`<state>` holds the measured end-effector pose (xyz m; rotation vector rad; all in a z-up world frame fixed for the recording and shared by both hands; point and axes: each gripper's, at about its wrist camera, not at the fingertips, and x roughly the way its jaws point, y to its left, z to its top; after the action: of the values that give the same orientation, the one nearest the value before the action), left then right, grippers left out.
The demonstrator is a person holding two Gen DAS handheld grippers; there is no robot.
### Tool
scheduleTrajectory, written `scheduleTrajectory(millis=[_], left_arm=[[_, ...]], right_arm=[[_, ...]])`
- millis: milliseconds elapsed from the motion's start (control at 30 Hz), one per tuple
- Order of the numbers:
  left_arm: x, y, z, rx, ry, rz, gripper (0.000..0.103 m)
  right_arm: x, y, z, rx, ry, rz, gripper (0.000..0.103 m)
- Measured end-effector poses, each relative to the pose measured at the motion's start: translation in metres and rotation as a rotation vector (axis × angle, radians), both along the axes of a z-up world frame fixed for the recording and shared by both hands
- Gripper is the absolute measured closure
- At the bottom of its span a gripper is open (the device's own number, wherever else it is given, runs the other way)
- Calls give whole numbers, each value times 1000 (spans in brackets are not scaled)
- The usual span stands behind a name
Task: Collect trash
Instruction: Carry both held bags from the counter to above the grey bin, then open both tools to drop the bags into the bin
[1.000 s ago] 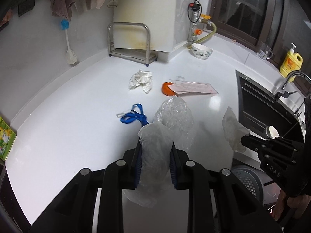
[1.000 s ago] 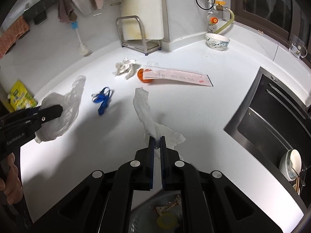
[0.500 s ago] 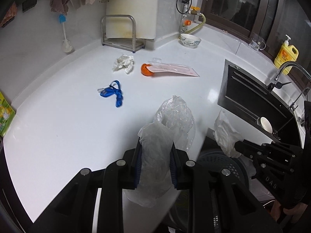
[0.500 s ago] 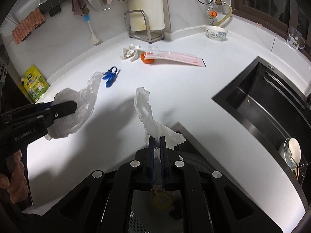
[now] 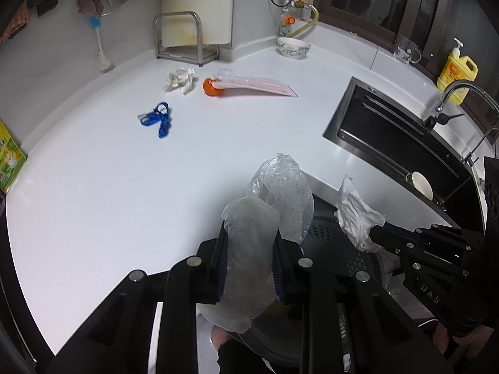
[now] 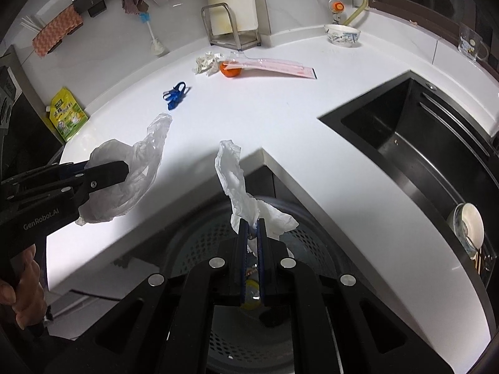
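My left gripper is shut on a crumpled clear plastic bag, which sticks up past the counter's front edge; the same bag and left gripper show at the left of the right wrist view. My right gripper is shut on a white crumpled tissue, held over a dark perforated trash bin below the counter edge. In the left wrist view that tissue hangs from the right gripper above the bin.
On the white counter lie a blue strap, a crumpled tissue, an orange under a pink packet, and a bowl. A black sink lies right. A hand grips the left handle.
Both grippers have drawn back from the counter with their loads. The counter edge and the bin below have come into view, and the bag and tissue now hang over the bin.
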<state>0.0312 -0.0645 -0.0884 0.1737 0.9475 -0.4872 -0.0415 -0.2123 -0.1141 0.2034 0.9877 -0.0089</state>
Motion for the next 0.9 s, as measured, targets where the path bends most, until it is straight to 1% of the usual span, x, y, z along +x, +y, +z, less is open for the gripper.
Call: scheduleTrajectory(millis=[233,533,900], left_arm=[[-19,-11,-10,21,25,10,79],[-41,-29,-32,74,52,-16,79],[-45,-30,-56,101,96,11,79]], right_arm=[[-19,-11,-14,19,33,5,97],[-31,-15,-43,66,90,6,97],[-36,-19,-65,92,133,1,97]])
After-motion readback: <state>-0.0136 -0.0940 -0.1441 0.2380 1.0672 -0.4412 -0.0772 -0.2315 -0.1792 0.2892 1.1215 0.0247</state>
